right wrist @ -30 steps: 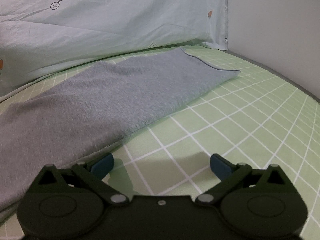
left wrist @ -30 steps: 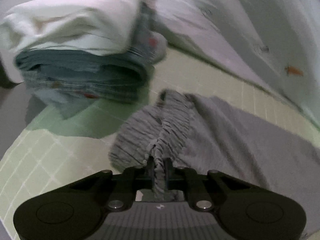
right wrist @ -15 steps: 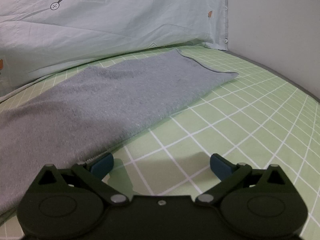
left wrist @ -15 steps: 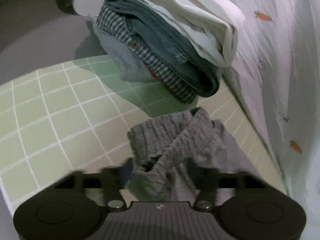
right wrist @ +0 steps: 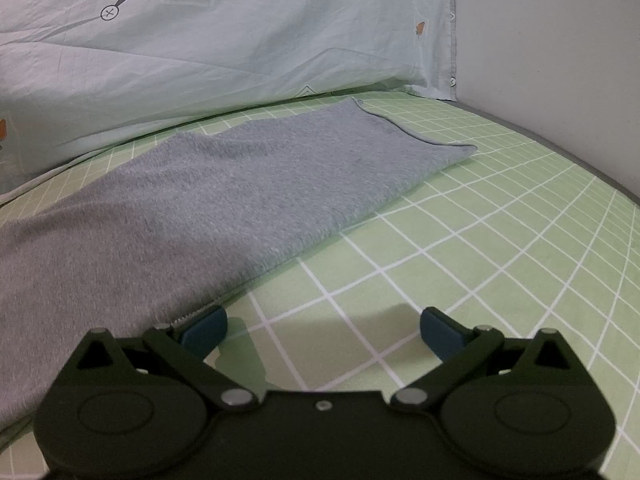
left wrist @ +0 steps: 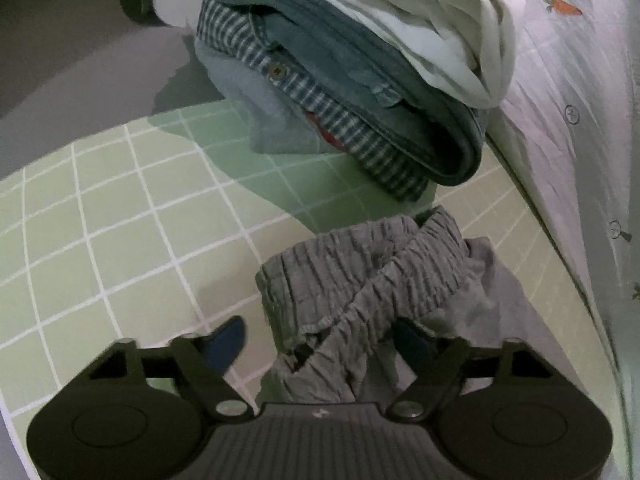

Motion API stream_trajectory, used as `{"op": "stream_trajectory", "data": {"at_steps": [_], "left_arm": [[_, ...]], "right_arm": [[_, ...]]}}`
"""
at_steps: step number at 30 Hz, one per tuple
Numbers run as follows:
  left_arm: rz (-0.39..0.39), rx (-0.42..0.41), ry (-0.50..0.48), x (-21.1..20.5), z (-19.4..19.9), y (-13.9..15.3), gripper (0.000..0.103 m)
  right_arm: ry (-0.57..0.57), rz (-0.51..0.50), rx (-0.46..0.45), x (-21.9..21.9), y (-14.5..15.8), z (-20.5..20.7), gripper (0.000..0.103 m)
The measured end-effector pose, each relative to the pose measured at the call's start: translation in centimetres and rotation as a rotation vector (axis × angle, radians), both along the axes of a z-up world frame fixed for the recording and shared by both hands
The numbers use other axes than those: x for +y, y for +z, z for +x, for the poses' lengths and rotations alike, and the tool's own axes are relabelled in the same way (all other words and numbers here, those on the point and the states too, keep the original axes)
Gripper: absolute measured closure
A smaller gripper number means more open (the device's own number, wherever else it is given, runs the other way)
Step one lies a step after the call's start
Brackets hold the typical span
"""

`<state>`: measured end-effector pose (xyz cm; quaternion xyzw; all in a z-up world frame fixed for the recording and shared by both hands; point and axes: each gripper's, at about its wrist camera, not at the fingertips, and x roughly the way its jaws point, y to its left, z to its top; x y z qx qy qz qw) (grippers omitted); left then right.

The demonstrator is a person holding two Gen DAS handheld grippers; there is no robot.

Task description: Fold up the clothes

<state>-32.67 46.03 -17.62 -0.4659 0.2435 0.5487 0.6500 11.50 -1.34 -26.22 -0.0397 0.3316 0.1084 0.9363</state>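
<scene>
Your grey pants (right wrist: 224, 200) lie lengthwise along the quilt (right wrist: 240, 40) on the green checked sheet (right wrist: 480, 240), waistband (left wrist: 360, 280) gathered between your spread left gripper (left wrist: 320, 340) jaws, which have just been closing; your right gripper (right wrist: 322, 330) stands spread, empty.

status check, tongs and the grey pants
Left tongs open, just let go, waistband loose between them. Right tongs open beside the grey pants. Folded stack close behind the waistband.

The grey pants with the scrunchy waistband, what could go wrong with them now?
1. The scrunchy waistband lies twisted and bunched between the open fingers of the left tool, whose jaws have just been moving. A fold made now would probably be lumpy.
2. The stack of folded clothes sits close behind the waistband, so a swing could knock it over.
3. The right tool is open beside the pants' edge, holding nothing, so the leg may slide.
</scene>
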Motion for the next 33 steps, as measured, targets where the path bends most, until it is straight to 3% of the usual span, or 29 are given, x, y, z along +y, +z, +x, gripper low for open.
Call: {"op": "stream_trajectory", "data": {"at_steps": [1,4,13,19,22,24,26,29,33], "left_arm": [[0.004,0.004,-0.009,0.0,0.1,0.1,0.058],[0.024,0.008,-0.027,-0.4,0.6,0.5,0.083],[0.263,0.071,-0.251,-5.1,6.8,5.9,0.088],[0.411,0.058,-0.556,-10.3,15.1,8.1,0.087],[0.401,0.081,-0.789,-13.4,20.1,7.3,0.079],[0.353,0.091,-0.862,-15.1,22.3,6.2,0.066],[0.292,0.078,-0.913,-16.3,23.5,5.3,0.037],[0.303,0.082,-0.92,-16.7,22.9,5.4,0.019],[0.336,0.159,-0.816,-15.3,20.4,5.8,0.012]], "right_arm": [[0.0,0.0,0.0,0.0,0.0,0.0,0.0],[0.001,0.001,0.0,0.0,0.0,0.0,0.0],[0.005,0.005,0.0,-0.1,0.0,0.0,0.0],[0.007,0.008,0.001,-0.1,0.0,0.0,0.0],[0.01,0.009,0.002,-0.2,-0.1,0.0,0.0],[0.011,0.01,0.002,-0.1,-0.1,0.0,0.0],[0.013,0.01,0.003,-0.1,-0.1,0.0,0.0],[0.02,0.011,0.006,-0.2,0.0,0.0,0.0],[0.094,-0.011,0.094,0.5,0.9,0.8,0.0]]}}
